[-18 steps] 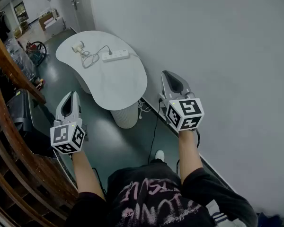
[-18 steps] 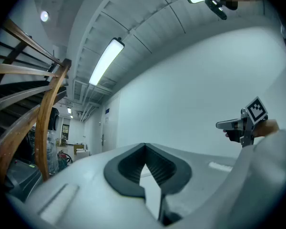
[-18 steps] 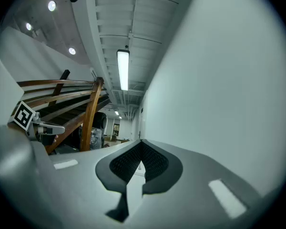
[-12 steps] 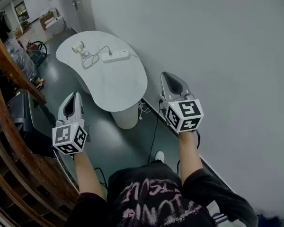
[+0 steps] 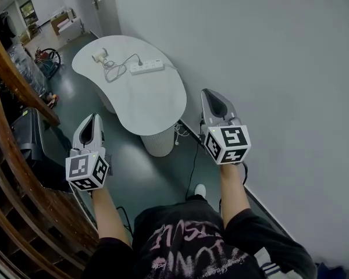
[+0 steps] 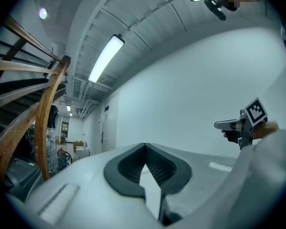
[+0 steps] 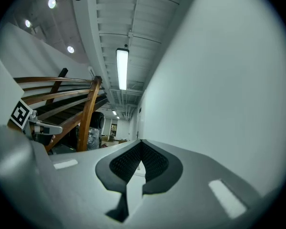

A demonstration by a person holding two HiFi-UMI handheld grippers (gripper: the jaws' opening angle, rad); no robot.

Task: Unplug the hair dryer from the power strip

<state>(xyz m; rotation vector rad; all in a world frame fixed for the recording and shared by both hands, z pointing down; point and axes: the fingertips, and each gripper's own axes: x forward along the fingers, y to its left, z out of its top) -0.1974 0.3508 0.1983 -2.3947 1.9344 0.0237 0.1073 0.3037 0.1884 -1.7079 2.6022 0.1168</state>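
A white hair dryer [image 5: 98, 55] lies at the far end of the white kidney-shaped table [image 5: 154, 106]. Its cord [image 5: 117, 68] loops to a plug [image 5: 141, 63] seated in the white power strip [image 5: 146, 67]. My left gripper [image 5: 91, 121] hangs over the floor, well short of the table, jaws shut and empty. My right gripper [image 5: 212, 96] is held beside the table's near right edge, close to the wall, also shut and empty. In the left gripper view, the left gripper [image 6: 144, 150] points at the wall with the right gripper [image 6: 230, 124] off to its side. The right gripper [image 7: 141, 147] aims down the corridor.
A wooden stair railing [image 5: 14, 95] curves down the left side. A plain wall [image 5: 267, 63] runs along the right. The table stands on a ribbed pedestal [image 5: 160, 145], with a black cable [image 5: 192, 156] on the dark floor beside it. A wheeled object [image 5: 46, 57] sits beyond the table.
The left gripper has sunk slightly and drifted right. The table sits a little further right in the head view. Both grippers stay shut and empty.
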